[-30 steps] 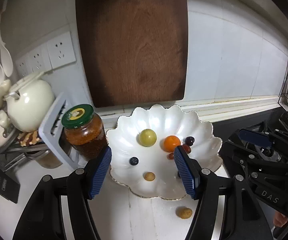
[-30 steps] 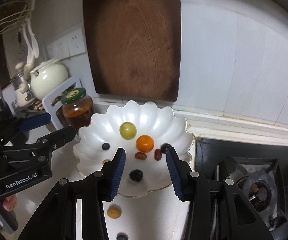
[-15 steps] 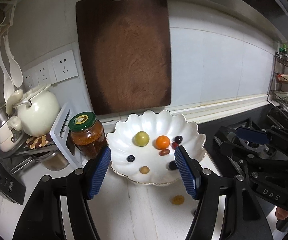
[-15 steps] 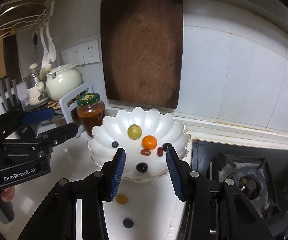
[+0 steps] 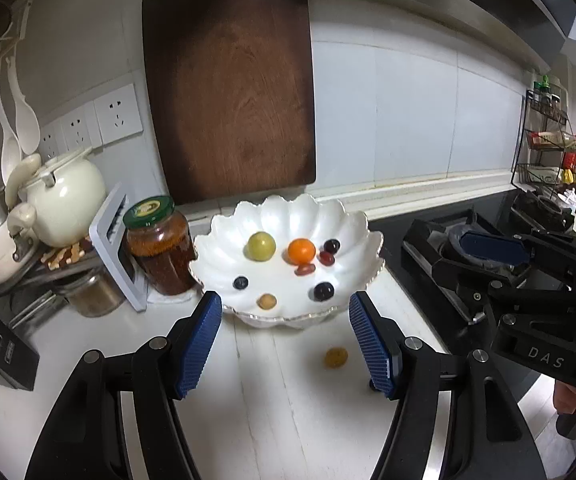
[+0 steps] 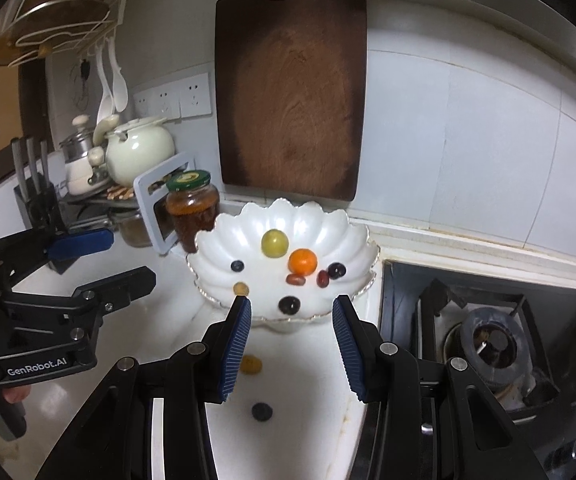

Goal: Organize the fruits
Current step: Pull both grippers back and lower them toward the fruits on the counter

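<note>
Left tool (image 5: 285, 338): pads apart, nothing between; right tool (image 6: 292, 346): pads apart, narrower gap, nothing held; both hang above worktop (image 5: 248, 420) just short of plate (image 5: 362, 220).

Two fruits off plate: yellow fruit (image 5: 336, 357) on worktop near left tool's right pad; dark berry (image 6: 261, 411) nearer, below right tool.

Likely step: pick stray fruit. Centre pads either side of yellow fruit; descend straight; close gently, round fruit likely rolls; lift clear of scalloped rim; set down in bare patch beside blueberry (image 5: 241, 282), away from orange (image 5: 301, 250).
</note>
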Available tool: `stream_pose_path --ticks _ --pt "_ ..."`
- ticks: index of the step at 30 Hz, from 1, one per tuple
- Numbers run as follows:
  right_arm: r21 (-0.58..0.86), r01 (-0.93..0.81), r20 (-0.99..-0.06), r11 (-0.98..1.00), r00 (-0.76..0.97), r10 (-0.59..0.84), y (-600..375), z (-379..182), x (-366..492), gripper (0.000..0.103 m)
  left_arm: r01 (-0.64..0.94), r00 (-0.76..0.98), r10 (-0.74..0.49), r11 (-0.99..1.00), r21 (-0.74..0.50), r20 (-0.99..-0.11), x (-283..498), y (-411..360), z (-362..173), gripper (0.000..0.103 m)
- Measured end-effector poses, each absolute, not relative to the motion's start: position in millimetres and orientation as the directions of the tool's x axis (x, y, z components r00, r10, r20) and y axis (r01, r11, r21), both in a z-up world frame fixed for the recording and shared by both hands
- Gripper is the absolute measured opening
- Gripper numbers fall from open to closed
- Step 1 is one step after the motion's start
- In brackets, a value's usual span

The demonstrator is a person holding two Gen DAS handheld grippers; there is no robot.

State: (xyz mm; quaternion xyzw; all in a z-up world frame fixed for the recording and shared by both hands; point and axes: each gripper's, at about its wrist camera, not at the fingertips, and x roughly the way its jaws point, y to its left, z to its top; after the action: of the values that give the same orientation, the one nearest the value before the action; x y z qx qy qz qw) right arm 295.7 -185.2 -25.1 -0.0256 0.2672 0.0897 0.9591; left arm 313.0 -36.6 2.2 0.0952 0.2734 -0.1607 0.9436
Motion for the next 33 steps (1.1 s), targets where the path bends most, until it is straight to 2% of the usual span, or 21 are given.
stream_pose_path --ticks 20,33 --pt "0.002 -0.194 -0.585 0.981 0.795 0.159 -176.3 -73.1 269.4 0.044 0.462 0.754 -0.306 0.876 0.139 -0.582 299.3 -41.4 -38.1 0.065" --pt "0.029 -0.179 -0.662 0.983 0.734 0.153 -172.3 -118.3 282.3 0.044 0.545 0.695 -0.348 0.826 0.146 -0.628 317.7 -48.2 -76.5 0.059"
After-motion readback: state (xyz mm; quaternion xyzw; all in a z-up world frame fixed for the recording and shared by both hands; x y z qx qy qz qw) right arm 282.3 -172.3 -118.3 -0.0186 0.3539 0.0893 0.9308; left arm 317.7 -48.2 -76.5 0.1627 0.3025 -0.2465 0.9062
